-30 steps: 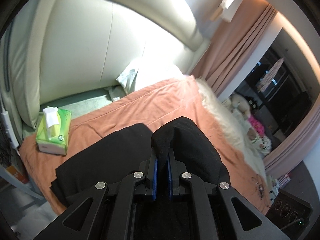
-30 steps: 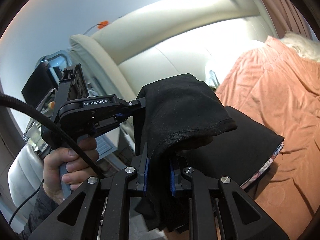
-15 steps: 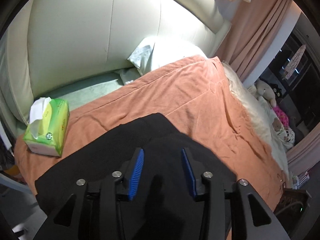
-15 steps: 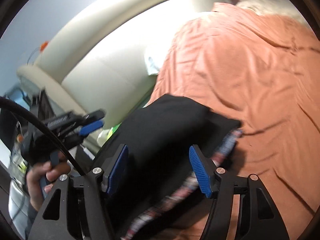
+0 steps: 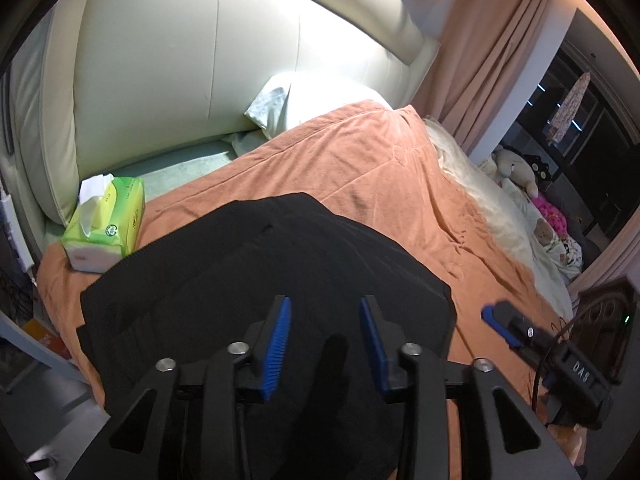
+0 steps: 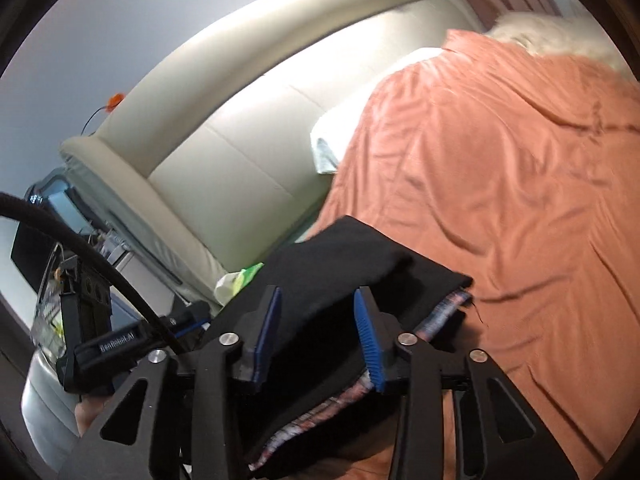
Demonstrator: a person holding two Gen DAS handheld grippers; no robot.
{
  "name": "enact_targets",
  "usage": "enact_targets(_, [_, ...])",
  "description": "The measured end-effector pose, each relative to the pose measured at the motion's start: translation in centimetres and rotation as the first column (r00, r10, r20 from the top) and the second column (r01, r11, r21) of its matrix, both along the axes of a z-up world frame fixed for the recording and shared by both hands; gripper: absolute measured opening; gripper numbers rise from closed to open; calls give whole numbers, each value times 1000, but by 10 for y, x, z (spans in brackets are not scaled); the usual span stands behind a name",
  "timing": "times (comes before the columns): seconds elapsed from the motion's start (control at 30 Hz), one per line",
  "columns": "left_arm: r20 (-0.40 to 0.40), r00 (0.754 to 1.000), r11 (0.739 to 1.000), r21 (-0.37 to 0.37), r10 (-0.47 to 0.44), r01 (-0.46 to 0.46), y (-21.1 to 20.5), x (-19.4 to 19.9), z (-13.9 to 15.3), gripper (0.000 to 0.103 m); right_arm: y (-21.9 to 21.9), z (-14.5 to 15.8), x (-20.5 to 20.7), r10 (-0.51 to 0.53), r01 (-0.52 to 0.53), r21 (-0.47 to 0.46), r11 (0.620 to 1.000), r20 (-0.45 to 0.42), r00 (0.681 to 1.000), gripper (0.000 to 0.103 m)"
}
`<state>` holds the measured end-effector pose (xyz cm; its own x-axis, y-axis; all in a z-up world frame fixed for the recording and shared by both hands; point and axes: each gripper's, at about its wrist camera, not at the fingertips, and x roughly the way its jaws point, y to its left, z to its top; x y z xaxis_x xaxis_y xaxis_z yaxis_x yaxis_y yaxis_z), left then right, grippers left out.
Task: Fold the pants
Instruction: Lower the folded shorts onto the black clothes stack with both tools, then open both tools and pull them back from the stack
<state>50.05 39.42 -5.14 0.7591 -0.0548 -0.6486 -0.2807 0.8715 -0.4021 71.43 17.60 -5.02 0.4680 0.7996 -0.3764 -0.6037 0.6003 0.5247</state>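
Folded black pants (image 5: pixel 272 280) on bedspread

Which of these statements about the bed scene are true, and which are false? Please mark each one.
1. The black pants lie on the orange blanket. True.
2. The left tongs are clamped on the pants. False: the jaws stand apart, gripping nothing.
3. A green tissue pack sits near the headboard. True.
4. The right tongs hold the fabric up in the air. False: open, the pants lying flat.
5. The tissue pack rests on top of the pants. False: it is beside them.
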Motion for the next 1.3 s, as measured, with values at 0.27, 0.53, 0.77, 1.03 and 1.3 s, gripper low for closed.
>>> enact_targets(0.27, [26,1000,1000,-22,-11,11,-25,-4,-1,29,52,1,0,106,-100,-93,991,55,993,35])
enact_targets(0.53, [-40,999,997,-66,-31,29,-39,8,-34,17,62,-34,22,110,-107,-164,981,8,994,35])
enact_targets(0.77, [-50,998,997,-72,-26,22,-58,-4,-44,17,52,-40,5,82,-81,-241,967,-6,997,33])
enact_targets(1.03, [-53,999,998,-56,-3,0,-73,-39,-23,17,16,-19,-22,54,-58,-233,971,-23,998,35])
enact_targets(1.3, [-34,999,999,-36,21,-22,-88,-81,-1,25,-33,8,-57,8,-8,-228,974,-2,1000,61])
